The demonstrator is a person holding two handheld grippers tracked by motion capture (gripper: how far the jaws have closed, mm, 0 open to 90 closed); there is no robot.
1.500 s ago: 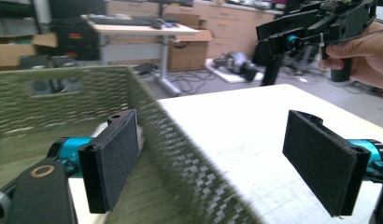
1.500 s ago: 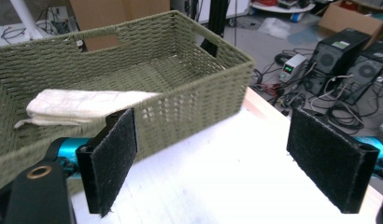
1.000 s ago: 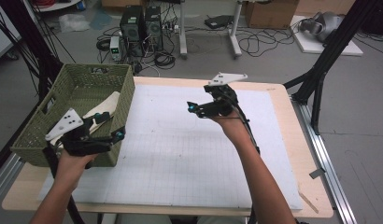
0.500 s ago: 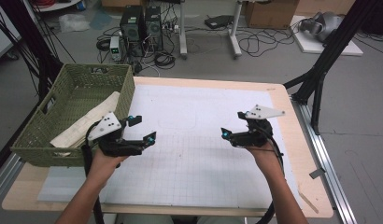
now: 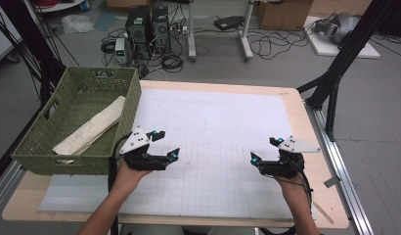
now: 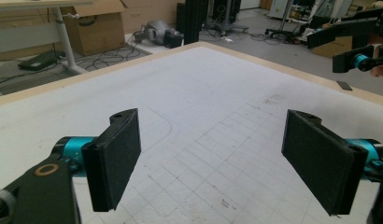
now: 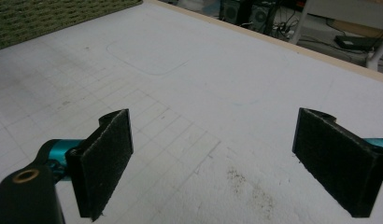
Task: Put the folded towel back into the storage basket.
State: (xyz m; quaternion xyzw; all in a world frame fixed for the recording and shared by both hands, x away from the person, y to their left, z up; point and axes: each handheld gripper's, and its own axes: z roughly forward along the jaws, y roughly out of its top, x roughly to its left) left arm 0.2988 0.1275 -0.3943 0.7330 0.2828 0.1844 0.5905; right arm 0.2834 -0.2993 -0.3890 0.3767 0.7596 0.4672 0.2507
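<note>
My left gripper [image 5: 168, 144] hovers open and empty over the white gridded mat [image 5: 213, 117], just right of the green woven basket [image 5: 66, 164]. A folded cream cloth [image 5: 93, 128] lies inside the basket, apart from both grippers. My right gripper [image 5: 263, 149] is open and empty over the mat's near right part. In the left gripper view the black pads [image 6: 116, 158] stand wide apart over bare mat [image 6: 199, 93], with the right gripper [image 6: 351, 49] at the far upper right. The right gripper view has its pads [image 7: 341, 165] spread over the mat [image 7: 203, 79].
The basket wall [image 7: 49, 16] sits at the top left of the right gripper view. The wooden table edge [image 5: 308, 127] borders the mat on the right. Beyond the table are computer towers [image 5: 147, 24], cables and black frame legs [image 5: 335, 78] on the floor.
My left gripper came away from the basket, rightward and onto the mat, leaving the cloth inside. My right gripper moved from the mat's middle to its near right part.
</note>
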